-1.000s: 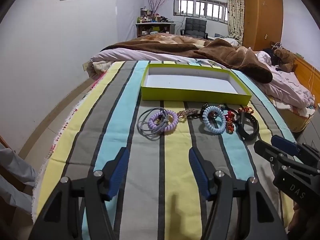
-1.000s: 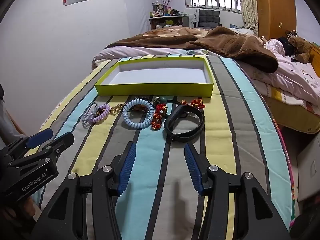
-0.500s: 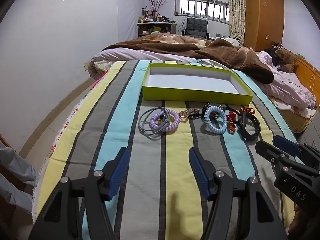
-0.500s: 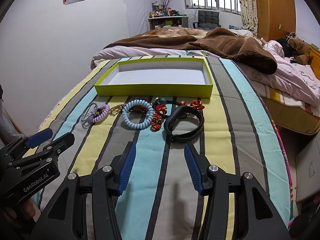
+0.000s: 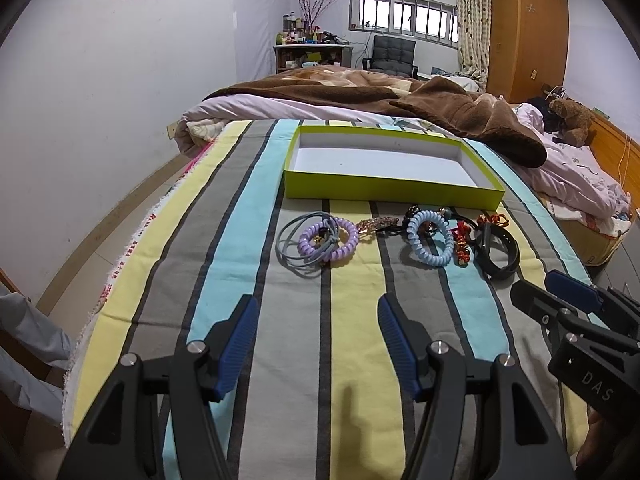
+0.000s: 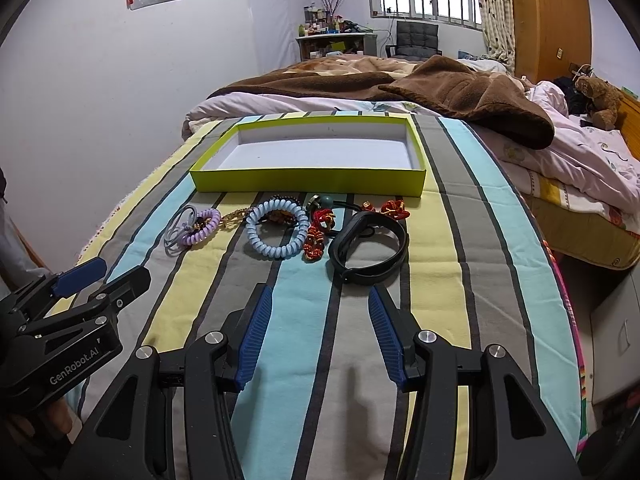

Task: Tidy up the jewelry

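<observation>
Both pairs of jaws are standing spread apart with nothing between them: we are holding our left gripper (image 5: 314, 322) above the near part of the striped cloth (image 5: 256, 208), facing the purple coil, and our right gripper (image 6: 320, 312) just short of the black band, both hovering off the fabric.

Going from the biggest thing down, the striped cloth is covering the surface we are working on, its stripes running from the near edge to the far edge. The green tray (image 6: 308, 178) is lying towards the far edge, its long axis crossing the stripes from left to right, its white floor bare.

The jewelry is sitting in a loose row just in front of the tray's near wall, the row running left to right, parallel to that wall. At the right end the black band (image 6: 370, 246) is lying flat as a closed loop, its long axis slanting from near left to far right. Left of it the blue coil (image 6: 276, 230) is lying flat, touching the red knotted cords (image 6: 316, 240). A small gold chain (image 5: 374, 224) is stretching between the blue coil and the purple coil (image 5: 330, 240), which is overlapping the grey elastic loops (image 5: 292, 244) at the left end.
</observation>
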Available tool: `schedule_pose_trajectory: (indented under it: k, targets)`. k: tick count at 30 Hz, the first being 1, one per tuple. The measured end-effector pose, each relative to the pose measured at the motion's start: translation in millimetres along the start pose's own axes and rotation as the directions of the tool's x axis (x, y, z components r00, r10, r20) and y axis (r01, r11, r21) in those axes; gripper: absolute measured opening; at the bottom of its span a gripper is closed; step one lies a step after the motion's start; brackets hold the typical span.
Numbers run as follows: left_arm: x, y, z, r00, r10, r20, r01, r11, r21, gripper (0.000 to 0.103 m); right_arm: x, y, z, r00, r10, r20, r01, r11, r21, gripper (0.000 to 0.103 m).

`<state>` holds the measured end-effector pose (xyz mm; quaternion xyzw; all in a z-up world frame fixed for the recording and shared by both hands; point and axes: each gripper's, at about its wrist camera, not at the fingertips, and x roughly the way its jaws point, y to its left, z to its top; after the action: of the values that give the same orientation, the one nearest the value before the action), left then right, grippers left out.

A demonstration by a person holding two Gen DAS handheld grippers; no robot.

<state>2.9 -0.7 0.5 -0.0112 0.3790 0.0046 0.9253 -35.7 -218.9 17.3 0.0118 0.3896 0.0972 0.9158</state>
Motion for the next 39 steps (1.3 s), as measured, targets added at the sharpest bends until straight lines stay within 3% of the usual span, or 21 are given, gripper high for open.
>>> schedule_pose_trajectory:
  k: [39]
  targets:
    - [0.6, -1.9, -0.8, 1.000, -0.009, 0.006, 0.009, 1.000, 0.005, 0.064, -0.3, 0.5, -1.6, 1.000, 0.000, -0.005, 0.000, 1.000, 0.004, 0.051]
